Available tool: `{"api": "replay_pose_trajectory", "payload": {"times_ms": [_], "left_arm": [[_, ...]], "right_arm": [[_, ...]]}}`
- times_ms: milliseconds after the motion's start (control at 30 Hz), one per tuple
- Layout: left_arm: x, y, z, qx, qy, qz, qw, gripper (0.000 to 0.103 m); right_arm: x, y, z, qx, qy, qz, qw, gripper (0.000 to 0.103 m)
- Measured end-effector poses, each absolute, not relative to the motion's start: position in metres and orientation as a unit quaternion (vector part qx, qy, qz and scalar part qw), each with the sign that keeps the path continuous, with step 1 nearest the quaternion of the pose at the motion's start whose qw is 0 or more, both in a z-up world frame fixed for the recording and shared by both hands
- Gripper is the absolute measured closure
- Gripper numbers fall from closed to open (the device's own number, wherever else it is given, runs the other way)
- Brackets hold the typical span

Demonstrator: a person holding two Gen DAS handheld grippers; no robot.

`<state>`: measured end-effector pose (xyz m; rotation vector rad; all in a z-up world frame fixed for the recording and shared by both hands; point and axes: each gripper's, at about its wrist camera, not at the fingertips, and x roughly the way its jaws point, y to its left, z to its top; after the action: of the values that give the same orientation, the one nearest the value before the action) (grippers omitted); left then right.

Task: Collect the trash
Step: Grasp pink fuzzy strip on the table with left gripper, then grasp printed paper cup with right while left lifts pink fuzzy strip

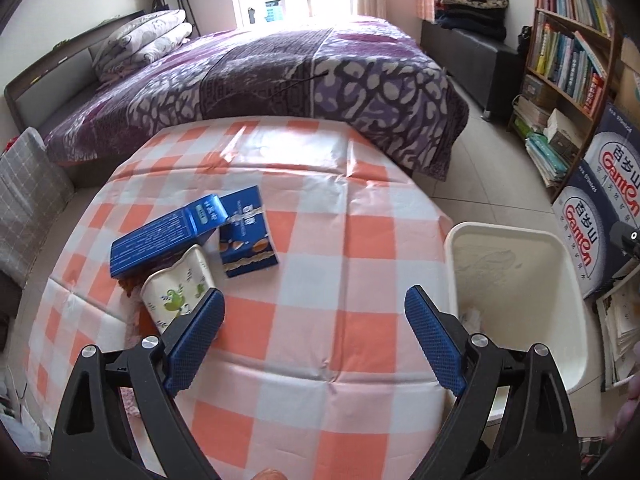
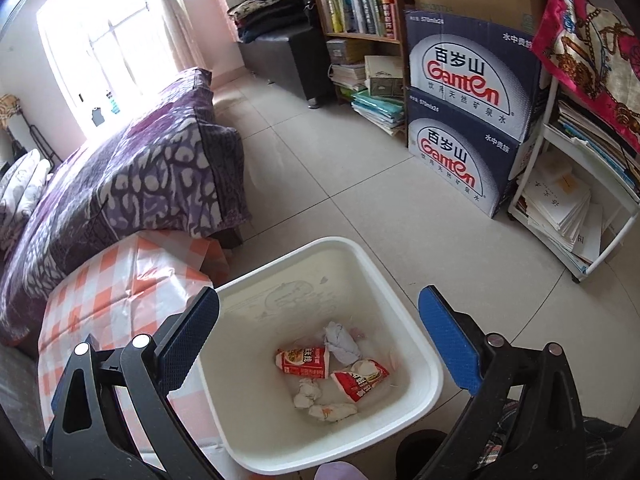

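On the checked tablecloth (image 1: 320, 264) lie a long blue box (image 1: 160, 240), a smaller blue carton (image 1: 248, 236) and a crushed paper cup with green print (image 1: 178, 292). My left gripper (image 1: 314, 304) is open and empty above the table, its left finger just right of the cup. The white bin (image 1: 516, 280) stands at the table's right side. My right gripper (image 2: 320, 312) is open and empty above the bin (image 2: 424, 396). Inside lie two red snack wrappers (image 2: 304, 362), (image 2: 360, 384) and crumpled tissues (image 2: 340, 344).
A bed with a purple blanket (image 1: 280, 72) stands behind the table. A bookshelf (image 1: 568, 52) and stacked water cartons (image 2: 464, 120) line the right wall. A white rack with papers (image 2: 572, 208) stands right of the bin on the tiled floor (image 2: 360, 208).
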<state>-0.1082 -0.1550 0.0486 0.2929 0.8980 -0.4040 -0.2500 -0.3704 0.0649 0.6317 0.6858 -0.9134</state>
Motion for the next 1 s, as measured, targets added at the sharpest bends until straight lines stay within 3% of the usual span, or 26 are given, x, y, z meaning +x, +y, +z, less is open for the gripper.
{"api": "replay_pose_trajectory", "payload": {"times_ms": [200, 533, 600, 667, 733, 867, 1000], "left_arm": [[-0.083, -0.095, 0.021, 0.158, 0.479, -0.141, 0.851, 0.014], [-0.042, -0.004, -0.016, 0.097, 0.581, -0.097, 0.802, 0.015], [-0.039, 0.008, -0.023, 0.087, 0.597, -0.098, 0.792, 0.025], [-0.038, 0.017, -0.033, 0.071, 0.618, -0.110, 0.775, 0.042], [-0.040, 0.023, -0.033, 0.072, 0.615, -0.116, 0.776, 0.048], [-0.043, 0.033, -0.029, 0.074, 0.609, -0.120, 0.780, 0.080], [-0.035, 0.056, -0.028, 0.032, 0.617, -0.121, 0.777, 0.080]], "right_arm": [[-0.216, -0.342, 0.056, 0.274, 0.354, -0.389, 0.805, 0.007], [-0.162, -0.290, 0.040, 0.240, 0.409, -0.315, 0.822, 0.007], [-0.153, -0.279, 0.036, 0.233, 0.420, -0.299, 0.825, 0.007], [-0.142, -0.267, 0.032, 0.229, 0.431, -0.278, 0.827, 0.007], [-0.132, -0.255, 0.028, 0.227, 0.442, -0.254, 0.830, 0.007], [-0.112, -0.226, 0.024, 0.208, 0.453, -0.206, 0.842, 0.007], [-0.093, -0.199, 0.017, 0.213, 0.467, -0.133, 0.848, 0.007]]}}
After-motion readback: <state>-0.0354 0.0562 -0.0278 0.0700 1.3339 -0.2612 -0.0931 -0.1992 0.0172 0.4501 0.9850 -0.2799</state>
